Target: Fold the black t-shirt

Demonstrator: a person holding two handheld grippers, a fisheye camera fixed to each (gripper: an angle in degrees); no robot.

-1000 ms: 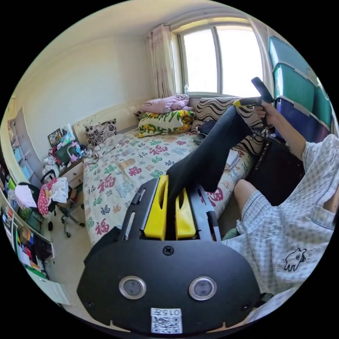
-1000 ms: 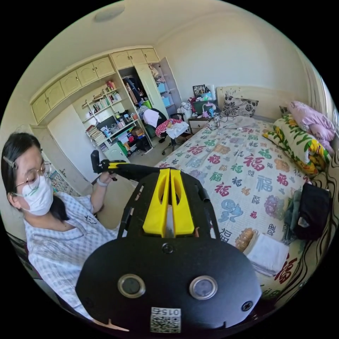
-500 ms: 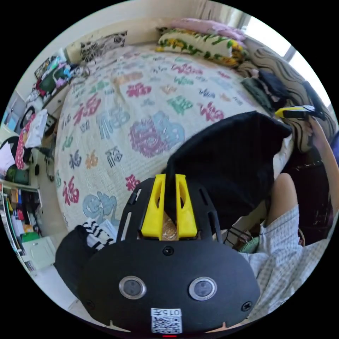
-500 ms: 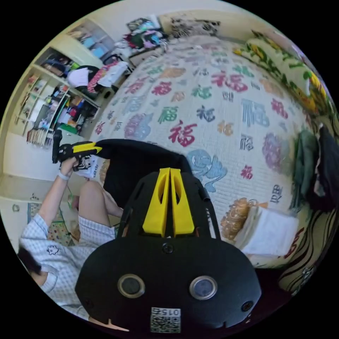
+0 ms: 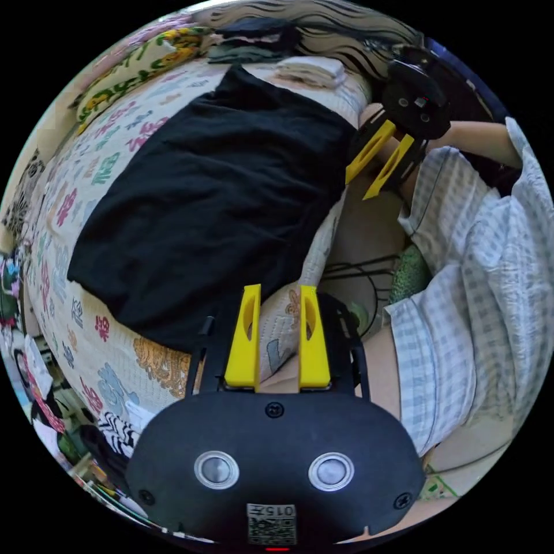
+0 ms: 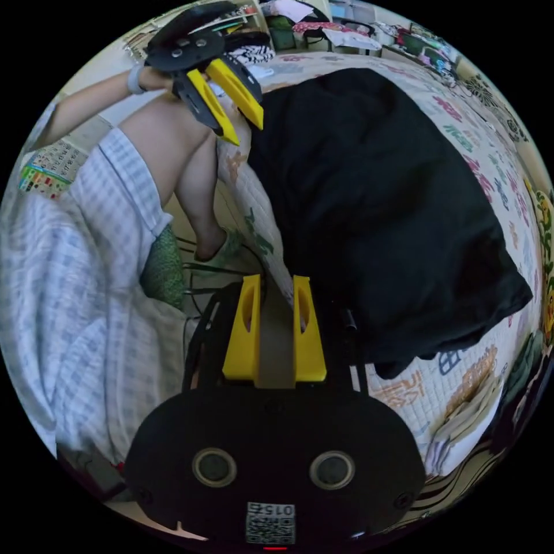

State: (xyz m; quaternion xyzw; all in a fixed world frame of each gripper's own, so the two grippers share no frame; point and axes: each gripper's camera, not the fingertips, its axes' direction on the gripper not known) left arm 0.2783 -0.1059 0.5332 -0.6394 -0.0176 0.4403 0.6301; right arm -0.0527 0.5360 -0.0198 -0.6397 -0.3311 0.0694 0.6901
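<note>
We are finding the black t-shirt (image 5: 202, 196) lying spread flat on the patterned bedspread (image 5: 115, 358), near the bed's edge. Both tools are hovering just beside that edge with jaws parted, gripping nothing: the left gripper (image 5: 279, 294) and the right gripper (image 6: 275, 285) (each apart from the cloth).

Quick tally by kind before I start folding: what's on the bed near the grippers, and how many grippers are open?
Black t-shirt, spread flat on the bedspread: 1
Folded white cloth: 1
Open grippers: 2, left gripper and right gripper, neither touching the shirt
Total: 4
</note>
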